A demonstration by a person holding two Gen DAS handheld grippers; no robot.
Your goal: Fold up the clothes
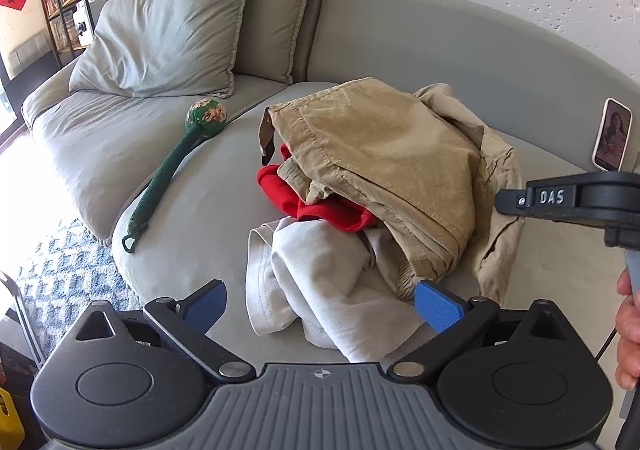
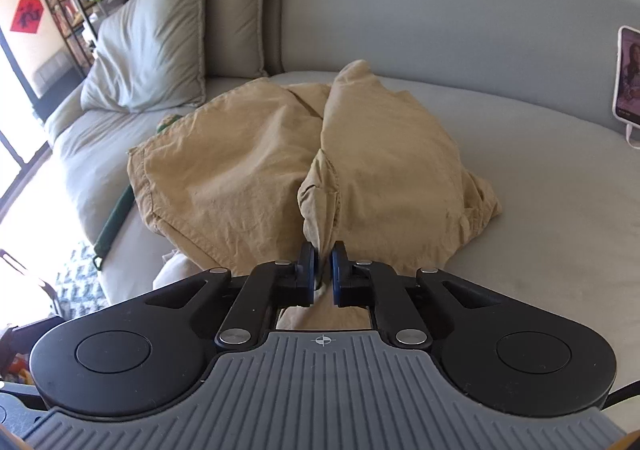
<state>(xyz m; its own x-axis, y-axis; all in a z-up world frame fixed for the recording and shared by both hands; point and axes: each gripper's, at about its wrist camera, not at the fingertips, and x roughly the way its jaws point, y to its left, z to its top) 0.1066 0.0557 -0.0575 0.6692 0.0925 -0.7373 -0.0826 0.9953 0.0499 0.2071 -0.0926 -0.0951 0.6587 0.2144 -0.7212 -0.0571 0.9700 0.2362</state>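
Clothes are all in one heap on the grey sofa seat point(image 1: 400, 62): tan trousers point(image 1: 380, 154) on top, a red garment point(image 1: 320, 206) poking out underneath, and a pale grey one point(image 1: 320, 290) at the front edge.

Biggest risk as I see it: the right gripper point(image 2: 323, 264) has its fingers clamped narrow on just a small bunched fold of the tan trousers point(image 2: 320, 206). A pinch that small could slip out if it gets lifted fast. Also, since the trousers drape over the other stuff, pulling them might drag the red piece along or tip the grey one off the seat toward the rug point(image 1: 68, 274). The green stick with the flowery head point(image 1: 172, 166) lies just beside the pile and could get swept too.

The left gripper point(image 1: 320, 304) has its fingers spread wide, holding nothing. The pale grey garment sits right between and just ahead of its blue pads point(image 1: 438, 308), looks like touching or nearly so. A phone point(image 1: 612, 138) stands well off to the right.
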